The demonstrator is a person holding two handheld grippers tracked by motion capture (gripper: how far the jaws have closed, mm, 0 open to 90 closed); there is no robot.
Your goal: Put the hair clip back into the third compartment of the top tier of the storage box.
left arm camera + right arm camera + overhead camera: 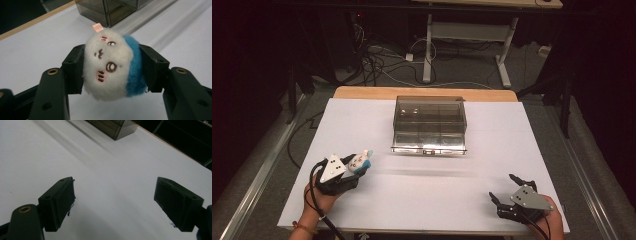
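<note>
From the high view, the left tool [357, 167] is gripping a small round plush toy with a white face and blue back [360, 160] near the left front of the white-covered worktop [422, 200], its jaws pointing right and far toward the smoky transparent plastic drawer box [429, 125] — a likely destination, I am judging. The right tool [504, 189] is resting near the right front corner, jaws spread and holding nothing, seemingly waiting its turn. Whether any drawer is pulled out is hard to make out here.

In the left gripper view, the jaws are pinching the plush toy [112, 66] from both sides, face upward — its underside is hidden.

In the right gripper view, the pads [62, 202] are standing wide apart over bare worktop [112, 182]; the box [117, 128] is getting cut off at the top edge.
</note>
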